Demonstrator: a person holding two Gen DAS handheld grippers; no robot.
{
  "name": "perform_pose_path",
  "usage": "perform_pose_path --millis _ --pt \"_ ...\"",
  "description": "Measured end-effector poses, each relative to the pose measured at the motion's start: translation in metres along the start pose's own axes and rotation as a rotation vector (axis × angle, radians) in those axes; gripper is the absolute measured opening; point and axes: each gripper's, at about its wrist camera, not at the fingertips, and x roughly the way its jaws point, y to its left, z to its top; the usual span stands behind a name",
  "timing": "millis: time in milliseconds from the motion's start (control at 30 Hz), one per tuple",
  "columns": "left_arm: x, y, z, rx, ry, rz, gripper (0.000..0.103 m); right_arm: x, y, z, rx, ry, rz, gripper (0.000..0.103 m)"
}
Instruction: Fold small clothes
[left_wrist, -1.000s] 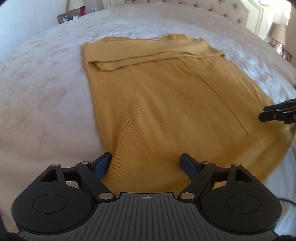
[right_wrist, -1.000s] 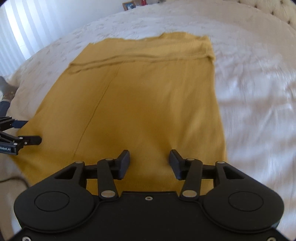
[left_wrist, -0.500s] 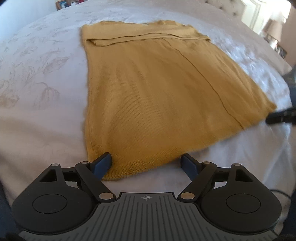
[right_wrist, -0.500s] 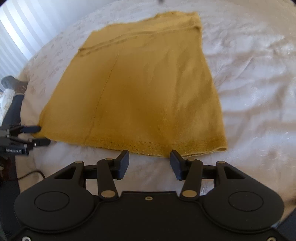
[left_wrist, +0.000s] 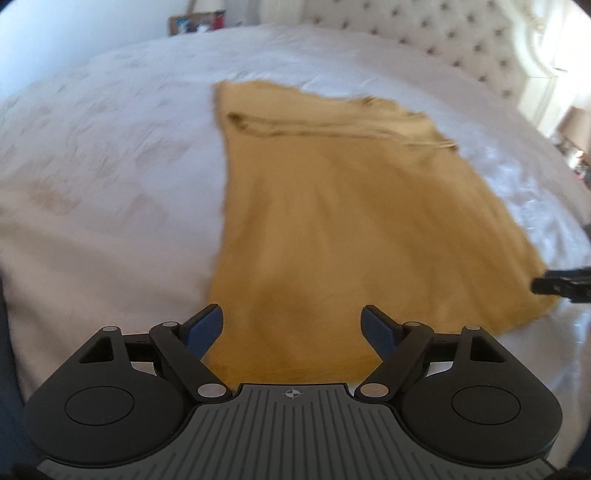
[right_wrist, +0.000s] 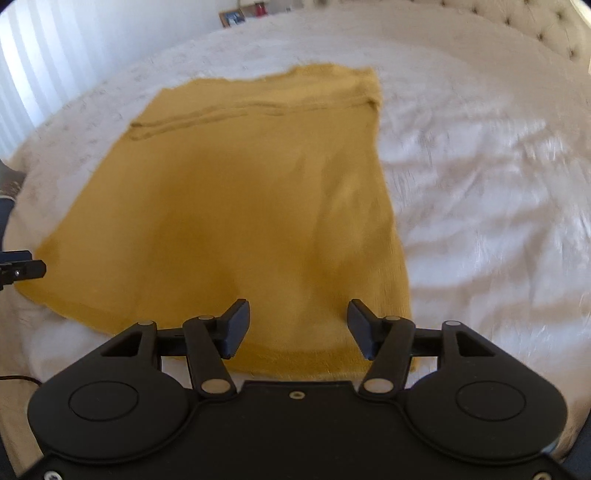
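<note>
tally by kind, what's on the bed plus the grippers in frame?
Mustard-yellow garment: 1, laid flat on the white bedspread
Grippers: 2, left gripper open above the near hem, right gripper opening, nothing pressed between its fingers
Total: 3

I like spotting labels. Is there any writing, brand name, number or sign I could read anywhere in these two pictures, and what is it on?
No readable text in either view.
left tool: only a small crosshair mark on its grey body, no letters.
Items on the far nightstand: too small and blurred to read.
mustard garment: no label or print visible.
white bedspread: faint pattern only, no words.
</note>
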Motion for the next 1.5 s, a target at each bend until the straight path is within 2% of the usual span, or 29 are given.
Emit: perform_pose_path --millis 100,233,433,633,967,1233,1333,1367,1500 --pt "0.009 0.007 -0.008 -0.017 0.032 0.042 0.081 0.006 -0.009 -0.008 0.025 0.05 -0.033 0.063" --pt "0.007 0.011 -0.011 -0.024 0.027 0.045 0.081 -0.001 -0.014 -0.008 0.041 0.059 -0.034 0.063" --pt "0.01 0.015 -0.009 -0.058 0.016 0.009 0.083 -0.015 -0.024 -0.004 0.066 -0.028 -0.031 0.064" --pt "0.017 0.018 -0.008 -0.065 0.006 -0.042 0.083 -0.01 -0.046 -0.001 0.142 -0.014 -0.023 0.065" --pt "0.026 0.015 -0.004 -0.048 -0.007 -0.075 0.083 0.006 -0.069 -0.006 0.296 -0.008 0.154 0.075" --pt "0.029 0.007 -0.004 -0.014 -0.022 -0.076 0.087 0.018 -0.065 -0.002 0.302 -0.036 0.242 0.087" --pt "0.025 0.009 -0.007 -0.003 -0.016 -0.109 0.085 0.015 -0.069 -0.005 0.297 -0.026 0.268 0.085" --pt "0.023 0.011 -0.009 -0.004 -0.013 -0.119 0.081 0.013 -0.071 -0.006 0.3 -0.017 0.276 0.083" --pt "0.018 0.013 -0.01 -0.02 -0.003 -0.113 0.066 0.006 -0.075 -0.009 0.307 0.013 0.274 0.062"
